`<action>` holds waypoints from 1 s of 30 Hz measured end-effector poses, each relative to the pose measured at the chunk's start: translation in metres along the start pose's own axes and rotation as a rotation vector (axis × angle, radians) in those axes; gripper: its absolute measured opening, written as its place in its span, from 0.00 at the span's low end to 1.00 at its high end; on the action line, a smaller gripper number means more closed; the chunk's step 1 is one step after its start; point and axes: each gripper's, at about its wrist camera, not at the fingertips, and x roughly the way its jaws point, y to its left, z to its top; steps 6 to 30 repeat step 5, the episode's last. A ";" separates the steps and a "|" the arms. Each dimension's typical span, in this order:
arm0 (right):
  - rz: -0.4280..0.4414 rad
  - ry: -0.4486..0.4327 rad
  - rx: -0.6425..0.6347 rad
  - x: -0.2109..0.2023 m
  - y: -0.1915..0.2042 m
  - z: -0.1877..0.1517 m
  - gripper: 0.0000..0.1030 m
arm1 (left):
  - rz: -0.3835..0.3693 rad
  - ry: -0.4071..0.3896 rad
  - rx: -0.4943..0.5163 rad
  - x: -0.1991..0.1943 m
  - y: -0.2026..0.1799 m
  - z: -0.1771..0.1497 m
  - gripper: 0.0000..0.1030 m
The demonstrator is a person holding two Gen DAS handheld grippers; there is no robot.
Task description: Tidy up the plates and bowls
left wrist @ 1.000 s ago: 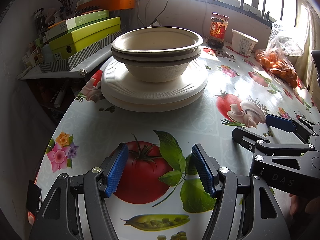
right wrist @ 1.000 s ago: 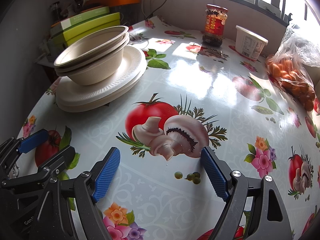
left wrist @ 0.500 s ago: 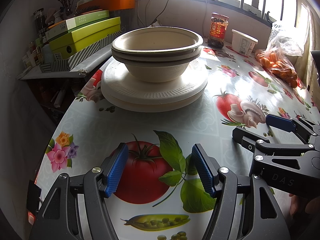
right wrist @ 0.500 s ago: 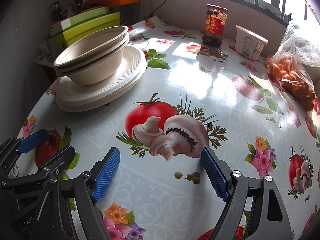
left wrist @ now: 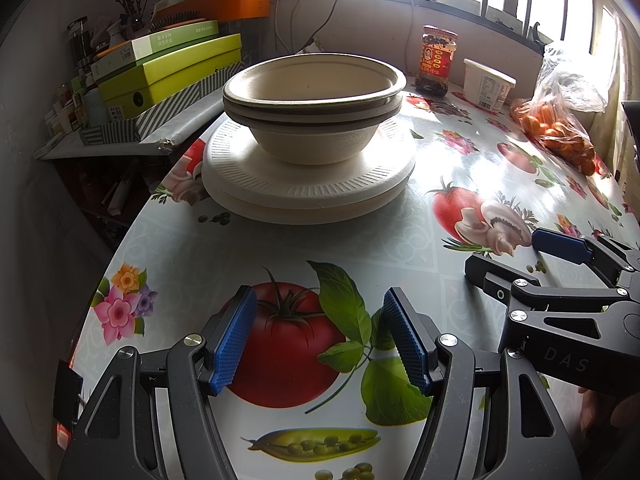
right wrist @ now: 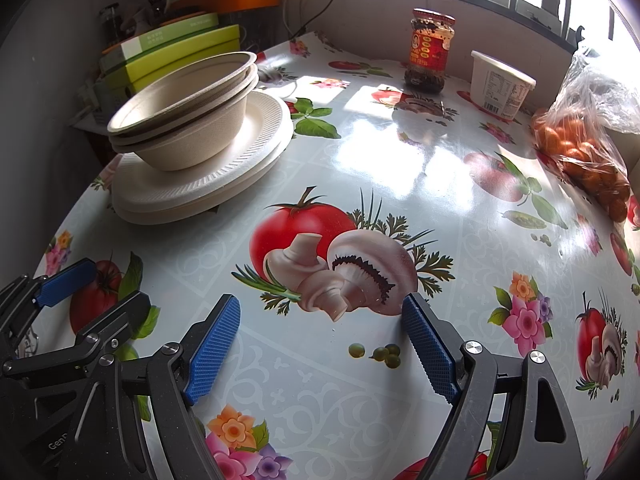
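Sunlight from barred windows glares across the surface [right wrist: 400, 152], a table under a glossy cloth printed with tomatoes, mushrooms, peas and flowers. Toward its far left edge sits the single stack I am here to sort: two plates [left wrist: 308, 196] [right wrist: 200, 184], white and round with ribbed rims, one lying flat on the other, and two bowls [left wrist: 314, 120] [right wrist: 188, 120], beige, matte and deep, nested one inside the other and resting on the upper plate. The bowls' rims show as two thin bands with a dark gap between them. From my right side the bowls sit toward the plates' left half and appear slightly tilted.

Along the far wall stand one jar [left wrist: 437, 60] [right wrist: 428, 56] with a red label and dark contents, one white tub [left wrist: 487, 84] [right wrist: 500, 86] just right of it, and one clear plastic bag of small orange fruit [left wrist: 560, 128] [right wrist: 588, 160] at the right edge. Off the surface, beyond the stack, stacked boxes [left wrist: 168, 72], two of them green, sit beneath an orange tray [left wrist: 224, 2].

My left gripper [left wrist: 320, 340] hovers over a printed tomato, well short of the plates, its blue-padded jaws spread wide with nothing between them. My right gripper [right wrist: 320, 348] hangs over the printed mushrooms, jaws likewise spread and empty. Each gripper shows at the edge of the other's view, side by side and apart.
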 end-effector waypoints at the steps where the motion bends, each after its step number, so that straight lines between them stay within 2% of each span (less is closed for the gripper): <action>1: 0.000 0.000 0.000 0.000 0.000 0.000 0.82 | 0.000 0.000 0.000 0.000 0.000 0.000 0.65; 30: 0.000 0.000 0.000 0.000 0.000 0.000 0.82 | 0.000 0.000 0.000 0.000 0.000 0.000 0.65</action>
